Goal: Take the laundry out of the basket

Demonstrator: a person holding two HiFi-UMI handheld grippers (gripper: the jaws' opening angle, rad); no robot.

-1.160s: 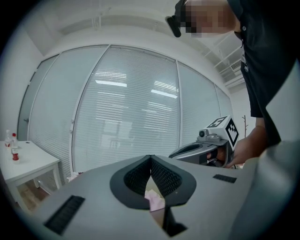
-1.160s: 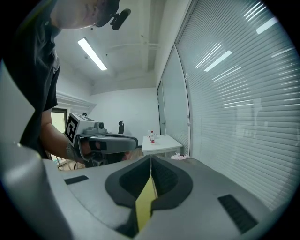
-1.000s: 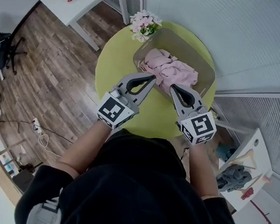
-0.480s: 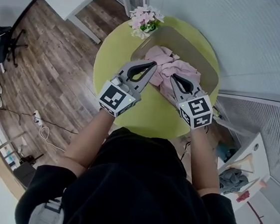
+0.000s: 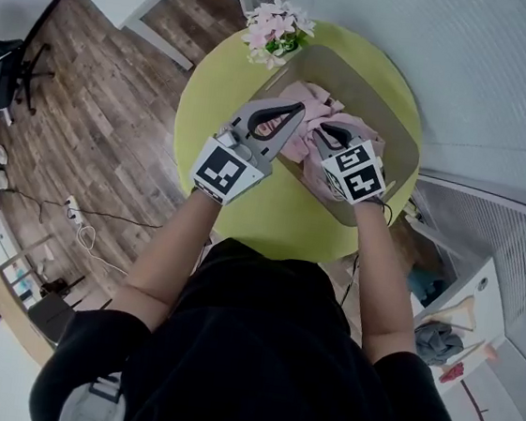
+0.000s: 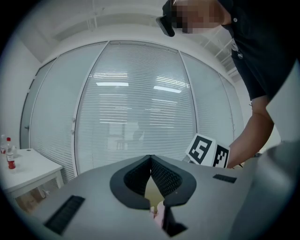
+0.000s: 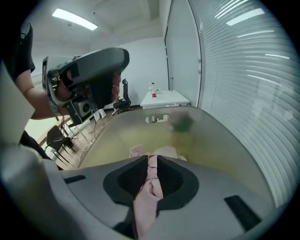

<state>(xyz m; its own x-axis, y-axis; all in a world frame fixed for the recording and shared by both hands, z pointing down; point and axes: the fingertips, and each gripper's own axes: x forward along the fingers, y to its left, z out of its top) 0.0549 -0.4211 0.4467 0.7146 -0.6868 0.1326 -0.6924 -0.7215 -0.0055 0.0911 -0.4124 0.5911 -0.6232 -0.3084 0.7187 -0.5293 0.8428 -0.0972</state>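
**Right gripper** [image 7: 150,161]: tilted down into the basket [image 7: 201,140], with its tips at the laundry [image 7: 146,187]. The jaws stand a narrow slit apart and have just been opening. Pink cloth fills the slit between them and bunches below. This looks like the pads parting to take a fold, not yet a grip.

**Left gripper** [image 6: 151,159]: jaws together at the tips, nothing between them. It is held about level, just left of the right gripper and above the basket's near-left rim. It is probably kept clear of the grab, ready to help.

**Laundry:** a pink heap, all of it inside the basket, under and ahead of the right tips and below-right of the left gripper.

**Basket:** translucent, standing on the table [image 5: 216,86]. Its far wall lies ahead of the right gripper.

**Flowers** [image 5: 276,29]: beyond the left gripper's tips, by the basket's far corner.

**Task:** nothing lifted out yet.
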